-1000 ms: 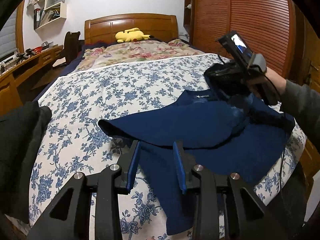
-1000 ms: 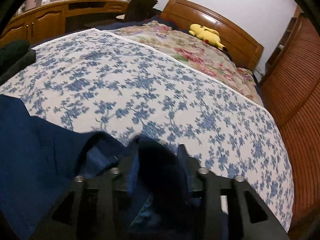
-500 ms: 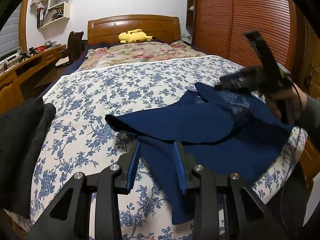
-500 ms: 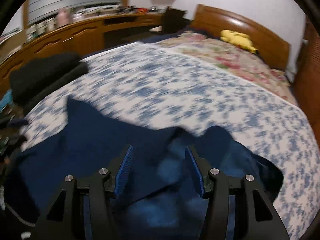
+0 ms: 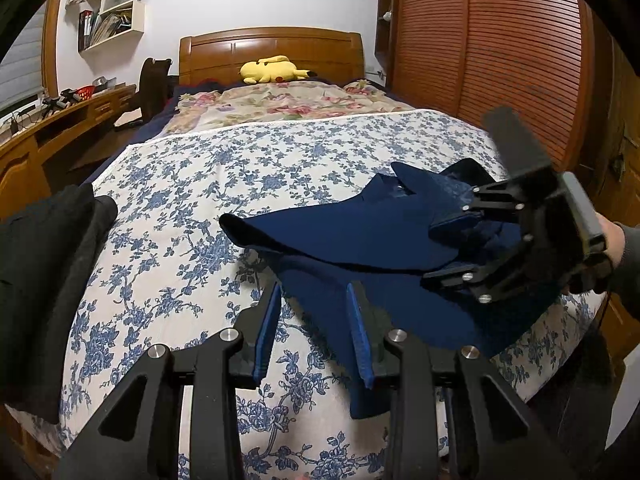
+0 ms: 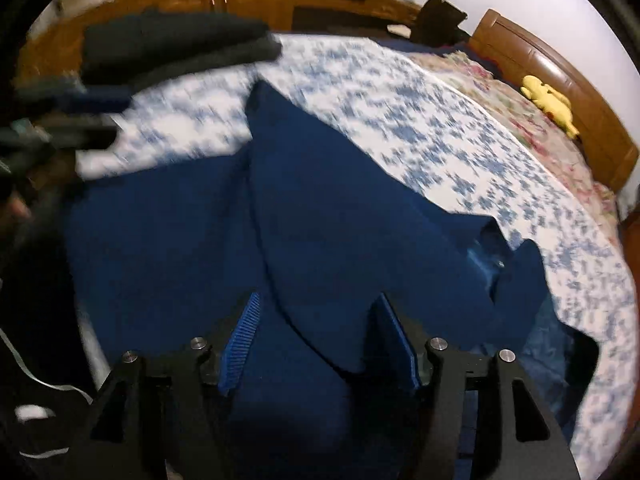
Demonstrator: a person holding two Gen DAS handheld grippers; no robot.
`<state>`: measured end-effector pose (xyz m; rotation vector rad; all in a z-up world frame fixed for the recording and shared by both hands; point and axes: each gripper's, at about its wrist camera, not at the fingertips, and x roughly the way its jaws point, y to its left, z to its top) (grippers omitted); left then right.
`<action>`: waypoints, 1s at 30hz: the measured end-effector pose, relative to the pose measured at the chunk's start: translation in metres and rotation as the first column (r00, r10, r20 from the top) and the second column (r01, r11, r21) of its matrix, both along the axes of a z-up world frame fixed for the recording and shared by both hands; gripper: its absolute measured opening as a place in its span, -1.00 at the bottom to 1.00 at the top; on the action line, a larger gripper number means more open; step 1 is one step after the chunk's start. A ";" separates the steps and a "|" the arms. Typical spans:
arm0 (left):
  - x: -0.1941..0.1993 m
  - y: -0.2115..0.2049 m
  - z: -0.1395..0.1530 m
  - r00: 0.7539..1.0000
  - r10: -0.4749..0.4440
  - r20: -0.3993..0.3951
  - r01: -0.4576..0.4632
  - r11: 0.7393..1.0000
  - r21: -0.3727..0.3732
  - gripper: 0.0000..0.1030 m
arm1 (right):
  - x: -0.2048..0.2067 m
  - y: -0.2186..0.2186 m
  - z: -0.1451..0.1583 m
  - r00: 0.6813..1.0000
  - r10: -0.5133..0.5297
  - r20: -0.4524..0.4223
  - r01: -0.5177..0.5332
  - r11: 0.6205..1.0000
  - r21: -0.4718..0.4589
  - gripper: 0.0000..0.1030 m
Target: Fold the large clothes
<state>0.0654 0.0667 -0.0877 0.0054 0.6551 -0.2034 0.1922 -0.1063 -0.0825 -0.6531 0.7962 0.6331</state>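
Note:
A navy blue collared garment (image 5: 360, 240) lies spread near the foot of the bed (image 5: 192, 200), one side folded over to a pointed corner (image 6: 260, 96); its collar (image 6: 492, 248) points toward the headboard. My left gripper (image 5: 314, 320) hovers open over the garment's near edge, with nothing pinched between its blue pads (image 5: 264, 332). In a person's hand at the right, my right gripper (image 5: 432, 252) hangs just above the garment's right side. In its own view the right gripper (image 6: 320, 320) has its jaws opening, with cloth below them but none pressed between the pads.
A pile of folded black clothes (image 5: 48, 280) sits on the bed's left edge. A floral quilt (image 5: 280, 104) and a yellow plush toy (image 5: 272, 70) lie by the wooden headboard. A slatted wardrobe (image 5: 500, 60) stands to the right, a wooden desk (image 5: 60, 120) to the left.
The right gripper let go of the dark cloth it was shut on, rolled, swung across the garment toward its near side and opened wider. The left gripper stayed put.

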 end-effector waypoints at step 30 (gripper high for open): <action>0.010 -0.003 0.001 1.000 -0.014 -0.008 0.014 1.000 0.007 -0.32 | 0.055 0.026 0.040 0.994 -0.096 -0.049 0.103 0.978 0.183 0.21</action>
